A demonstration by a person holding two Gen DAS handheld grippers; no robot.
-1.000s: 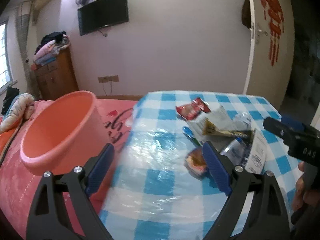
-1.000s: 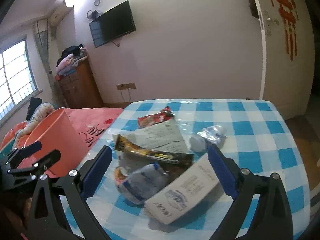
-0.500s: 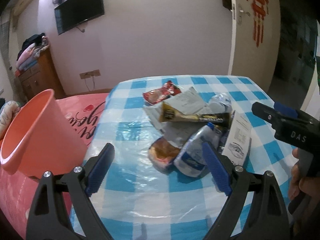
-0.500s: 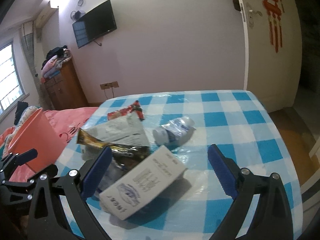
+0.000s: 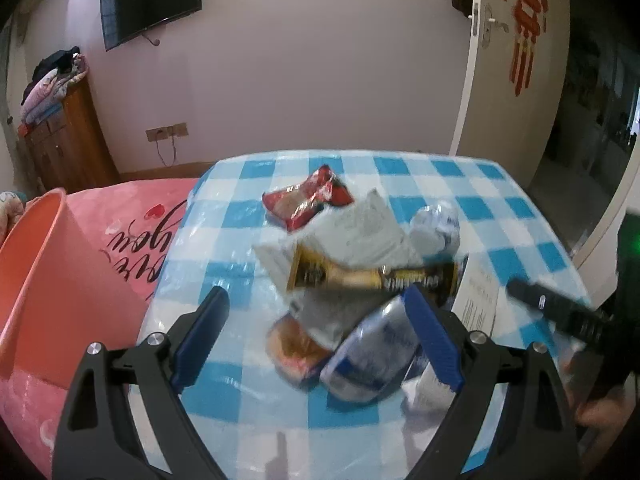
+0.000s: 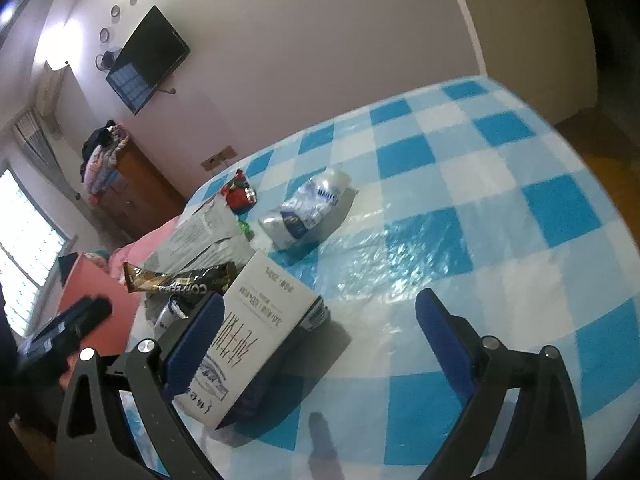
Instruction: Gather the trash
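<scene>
A pile of trash lies on the blue-checked table (image 5: 240, 408): a red snack packet (image 5: 306, 198), a grey mailer bag (image 5: 360, 232), a gold coffee wrapper (image 5: 372, 276), a crushed plastic bottle (image 5: 374, 356), a round orange wrapper (image 5: 294, 346) and another crushed bottle (image 6: 306, 208). A white carton (image 6: 252, 332) lies at the near edge. My left gripper (image 5: 316, 340) is open just above the pile's near side. My right gripper (image 6: 316, 340) is open and empty, tilted, with the carton by its left finger. The pink bin (image 5: 44, 288) stands left of the table.
A pink blanket (image 5: 132, 224) covers the bed beside the bin. A wooden dresser (image 5: 64, 144) with folded clothes stands at the back left wall under a TV (image 5: 150, 2). A door (image 5: 516, 60) is at the back right. The table's right half (image 6: 500, 200) holds only its plastic cover.
My left gripper has swung right from the bin toward the trash pile and come closer to it. My right gripper has moved right and tilted, bringing the carton under its left finger.
</scene>
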